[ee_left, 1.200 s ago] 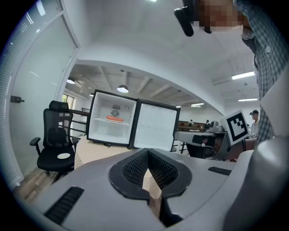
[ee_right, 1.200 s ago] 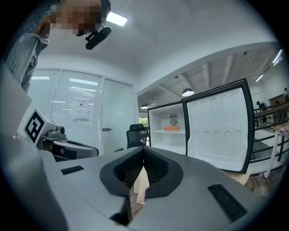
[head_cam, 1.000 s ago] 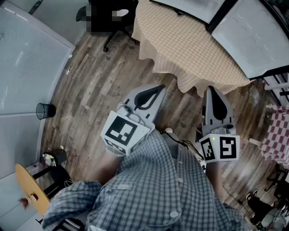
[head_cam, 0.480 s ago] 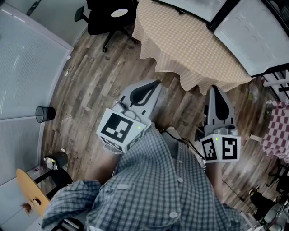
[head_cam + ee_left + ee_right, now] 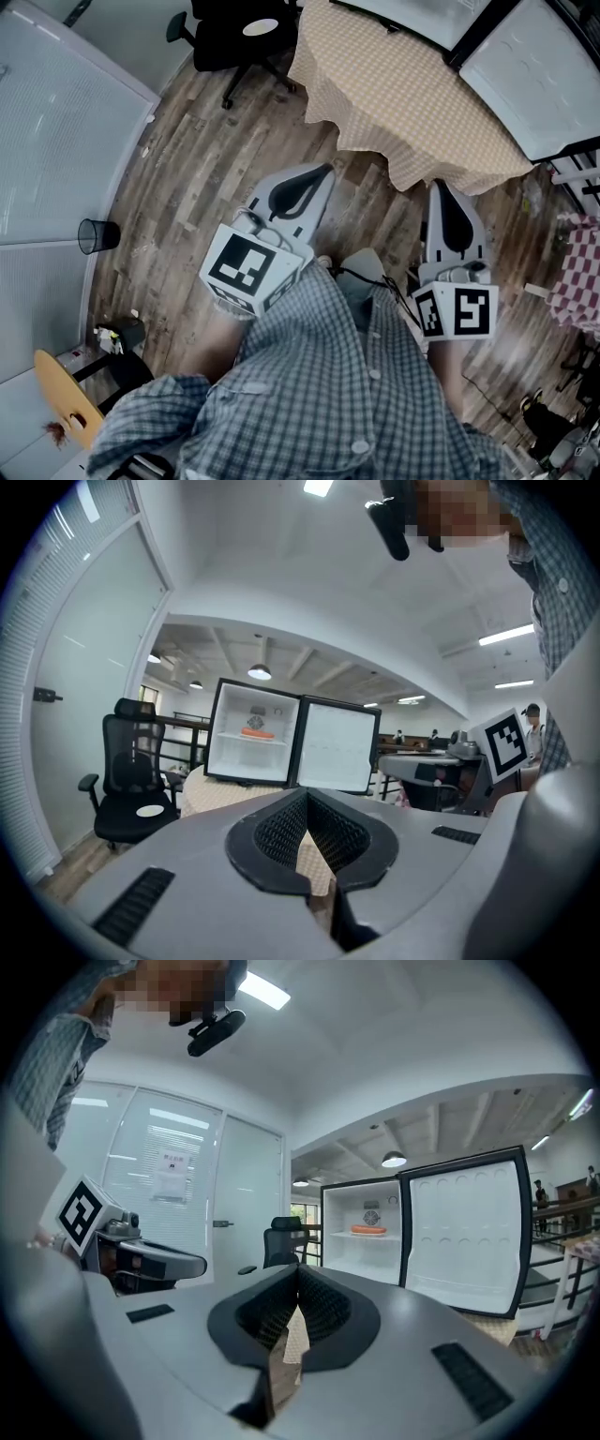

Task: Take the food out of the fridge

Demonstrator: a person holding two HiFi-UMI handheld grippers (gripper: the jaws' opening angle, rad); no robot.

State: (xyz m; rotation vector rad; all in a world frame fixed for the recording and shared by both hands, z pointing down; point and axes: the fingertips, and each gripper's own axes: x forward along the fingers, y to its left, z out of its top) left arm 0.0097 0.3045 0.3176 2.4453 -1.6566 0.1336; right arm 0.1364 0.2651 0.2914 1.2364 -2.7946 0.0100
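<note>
A person in a checked shirt stands on a wooden floor and holds a claw in each hand, both pointed forward at about the same level. The left claw [image 5: 325, 171] has its jaws pressed together with nothing between them, as the left gripper view shows [image 5: 307, 793]. The right claw [image 5: 439, 186] is likewise closed and empty [image 5: 298, 1268].

Ahead of both claws is a round counter [image 5: 412, 94] under a checked cloth, and on it stands a small fridge [image 5: 228, 752] with its door [image 5: 338, 747] swung open to the right. The food [image 5: 258, 733] is a long orange item, too small to name. It lies on the upper shelf inside the fridge, with a small round fitting on the back wall behind it.

From the left claw, the food lies well ahead, higher than the jaw tips and a little to the left. From the right claw, the same food [image 5: 368, 1230] lies well ahead, higher, and a little to the right, with the open door [image 5: 464, 1232] further right again. The food's long side runs left to right along the shelf, across the line either claw points along.

Neither claw is clearly nearer, and both are well apart from the fridge, with the counter's near edge between. Whichever reaches in will likely need to rise, part its jaws and close across the food's narrow width. The left claw seems to have the freer path, away from the door. A black office chair [image 5: 234, 28] stands off to the left of the counter.
</note>
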